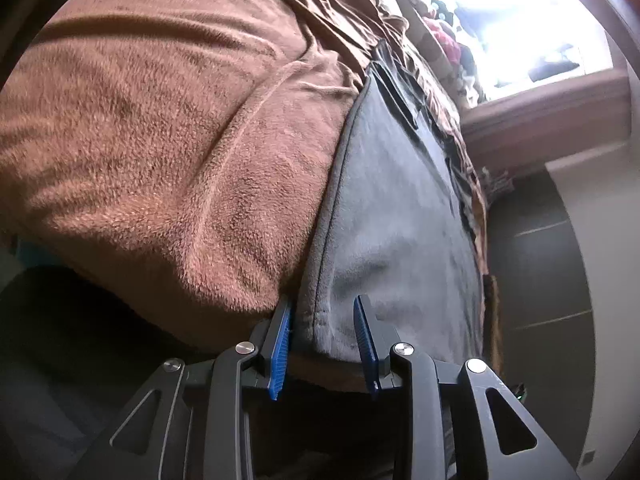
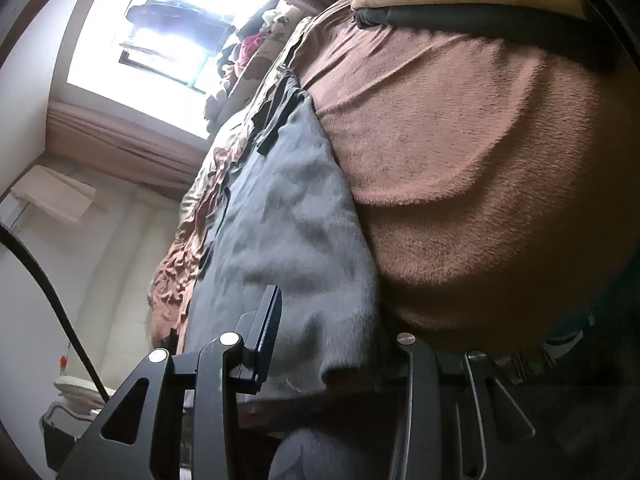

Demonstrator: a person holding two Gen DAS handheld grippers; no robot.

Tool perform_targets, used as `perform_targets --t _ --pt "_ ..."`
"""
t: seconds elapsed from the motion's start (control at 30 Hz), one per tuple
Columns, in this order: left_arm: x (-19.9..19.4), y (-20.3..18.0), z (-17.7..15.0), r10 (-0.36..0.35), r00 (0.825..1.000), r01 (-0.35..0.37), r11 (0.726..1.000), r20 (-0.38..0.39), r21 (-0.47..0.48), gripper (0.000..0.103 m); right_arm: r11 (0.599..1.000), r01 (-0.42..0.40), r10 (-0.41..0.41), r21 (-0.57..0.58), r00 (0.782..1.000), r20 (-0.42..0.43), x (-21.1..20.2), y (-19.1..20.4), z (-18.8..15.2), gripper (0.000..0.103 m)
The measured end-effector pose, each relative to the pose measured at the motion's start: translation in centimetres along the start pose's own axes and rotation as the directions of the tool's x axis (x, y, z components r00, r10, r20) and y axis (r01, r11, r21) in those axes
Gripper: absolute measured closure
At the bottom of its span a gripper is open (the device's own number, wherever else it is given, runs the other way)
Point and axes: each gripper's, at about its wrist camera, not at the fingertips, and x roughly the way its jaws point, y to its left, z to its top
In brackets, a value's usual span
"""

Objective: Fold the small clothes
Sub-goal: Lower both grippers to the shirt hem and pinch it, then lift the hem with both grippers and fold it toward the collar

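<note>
Brown fleece bedding [image 1: 168, 152] fills most of both wrist views, rumpled toward a bright window [image 1: 532, 20] at the top of the frame, with soft toys [image 2: 276, 20] and bits of clothing blurred along the sill and pale wall and tiled floor beyond the bed's edge. On that bedding lies the grey garment [image 1: 400, 208], spread fairly flat in a long strip with a dark waistband or strap at its far end; I would judge the folding barely begun, with the actual folds yet to be made. At the lower middle of the left view, the left gripper [image 1: 326, 344] straddles the near hem, its blue pads narrowly apart and not pinching. The right gripper [image 2: 332, 344] sits over the near edge in the right view; only one pad shows, the other is under cloth, so a grip cannot be told.
</note>
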Motion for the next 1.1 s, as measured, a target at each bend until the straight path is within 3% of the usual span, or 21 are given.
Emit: perform_targets --t 0.13,0.2,0.27,0.37,0.7,1.1 --pt "0.5 -0.2 0.0 -0.004 0.999 0.004 1.0 0.035 -0.009 0.071 1.0 0.027 -0.028 0.007 0.999 0.021 -0.1 0.1 0.0 0.07" --pt "0.6 -0.3 -0.1 0.004 0.999 -0.003 1.0 0.051 -0.013 0.073 0.998 0.068 -0.068 0.012 0.997 0.022 0.1 0.2 -0.1 0.083" --pt "0.7 -0.4 -0.1 0.039 0.997 -0.039 0.999 0.063 -0.01 0.094 0.995 0.093 -0.094 0.028 0.995 0.017 0.0 0.0 0.0 0.096" --pt "0.1 -0.2 -0.1 0.033 0.997 -0.033 0.999 0.075 -0.008 0.096 0.994 0.109 -0.109 0.027 0.994 0.002 -0.3 0.9 0.2 0.1" --pt "-5.0 -0.5 1.1 -0.121 0.982 0.123 0.992 0.145 -0.011 0.097 1.0 0.017 -0.017 -0.001 0.999 0.045 -4.7 6.3 -0.4 0.102" --pt "-11.4 -0.8 0.6 -0.184 0.96 0.181 0.983 0.212 0.035 0.097 0.999 -0.032 0.033 -0.025 0.999 0.031 -6.9 8.7 -3.5 0.102"
